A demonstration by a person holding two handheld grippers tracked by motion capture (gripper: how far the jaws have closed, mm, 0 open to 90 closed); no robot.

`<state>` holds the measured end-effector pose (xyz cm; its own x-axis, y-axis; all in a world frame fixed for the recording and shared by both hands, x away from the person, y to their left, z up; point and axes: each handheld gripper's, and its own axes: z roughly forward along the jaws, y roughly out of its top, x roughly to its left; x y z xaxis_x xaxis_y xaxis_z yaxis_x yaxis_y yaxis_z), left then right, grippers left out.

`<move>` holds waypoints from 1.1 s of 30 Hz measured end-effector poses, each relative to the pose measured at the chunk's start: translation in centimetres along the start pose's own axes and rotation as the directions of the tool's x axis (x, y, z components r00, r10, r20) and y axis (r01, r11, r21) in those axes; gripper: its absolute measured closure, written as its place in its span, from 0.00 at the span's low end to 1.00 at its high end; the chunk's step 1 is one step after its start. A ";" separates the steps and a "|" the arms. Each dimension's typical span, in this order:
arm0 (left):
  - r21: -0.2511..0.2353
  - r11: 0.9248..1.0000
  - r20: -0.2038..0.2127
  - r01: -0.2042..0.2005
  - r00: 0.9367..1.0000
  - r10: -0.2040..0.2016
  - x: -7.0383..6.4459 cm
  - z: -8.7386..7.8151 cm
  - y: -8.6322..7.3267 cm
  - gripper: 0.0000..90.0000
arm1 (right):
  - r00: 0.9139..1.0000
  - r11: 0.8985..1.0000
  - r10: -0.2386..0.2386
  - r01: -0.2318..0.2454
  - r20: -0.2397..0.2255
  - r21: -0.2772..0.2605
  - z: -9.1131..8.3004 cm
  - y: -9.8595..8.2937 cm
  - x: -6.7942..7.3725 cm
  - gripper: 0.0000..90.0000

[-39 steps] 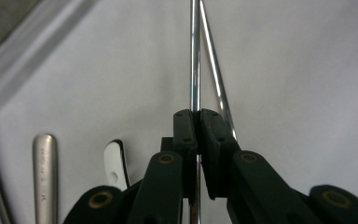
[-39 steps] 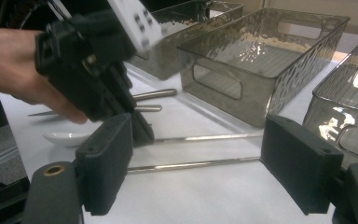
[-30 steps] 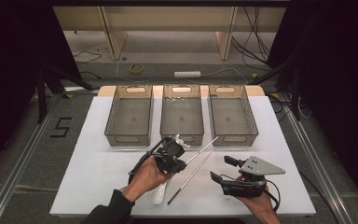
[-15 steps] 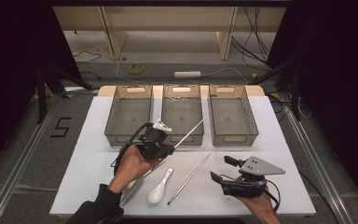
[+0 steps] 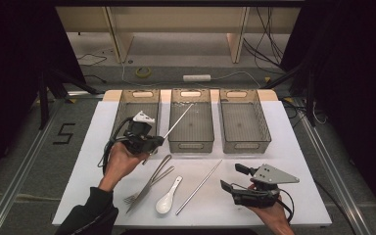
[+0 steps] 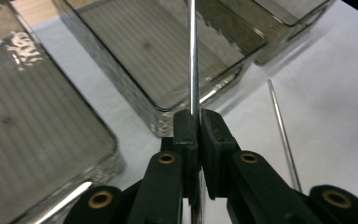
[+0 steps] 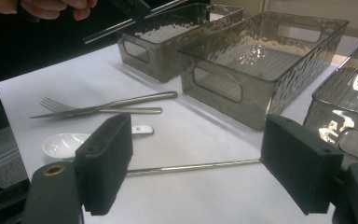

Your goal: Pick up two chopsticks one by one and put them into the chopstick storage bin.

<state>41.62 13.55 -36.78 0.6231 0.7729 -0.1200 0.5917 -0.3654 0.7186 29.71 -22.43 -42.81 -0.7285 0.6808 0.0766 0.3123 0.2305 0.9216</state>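
Note:
My left gripper (image 5: 156, 142) is shut on a metal chopstick (image 5: 178, 119), held above the table in front of the left bin (image 5: 136, 113). The stick slants up and right, its tip over the middle bin (image 5: 191, 142). In the left gripper view the pads (image 6: 186, 128) pinch the chopstick (image 6: 192, 65) upright. A second chopstick (image 5: 199, 187) lies on the white table, as do a fork (image 5: 136, 196), a knife (image 5: 159, 171) and a white spoon (image 5: 168, 198). My right gripper (image 5: 231, 177) rests open at the front right, and the lying chopstick (image 7: 191, 167) runs between its pads.
Three smoky plastic bins stand in a row at the back; the right bin (image 5: 245, 120) and the other two look bare inside. The white table (image 5: 293, 147) has free room at the right. Beyond it are cables and a table frame on the floor.
My left gripper has lifted one chopstick off the table and carried it left and toward the bins. The right gripper has stayed put.

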 end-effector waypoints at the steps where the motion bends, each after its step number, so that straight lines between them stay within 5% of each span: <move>1: -0.009 1.000 -0.006 0.010 1.000 -0.010 0.4 -0.1 0.1 0.94 | 1.000 1.000 0.003 -0.003 0.001 0.001 0.0 0.0 0.0 0.29; 11: -0.060 0.995 -0.065 0.079 0.994 -0.083 4.7 -0.5 0.6 0.94 | 1.000 1.000 0.002 -0.002 0.001 0.004 0.0 -0.1 -0.1 0.29; 20: -0.113 0.981 -0.118 0.160 0.978 -0.174 8.6 -0.4 0.3 0.94 | 1.000 1.000 0.005 -0.005 0.003 0.005 0.0 -0.1 -0.2 0.29; 33: -0.143 0.968 -0.156 0.208 0.961 -0.230 11.3 -0.1 -0.1 0.94 | 1.000 1.000 0.003 -0.003 0.001 0.007 0.0 -0.1 -0.1 0.29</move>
<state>48.56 22.34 -38.12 0.3828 0.9074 -0.1737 0.6290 -0.1183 0.7683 29.79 -22.54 -42.96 -0.7270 0.6820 0.0794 0.3188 0.2329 0.9188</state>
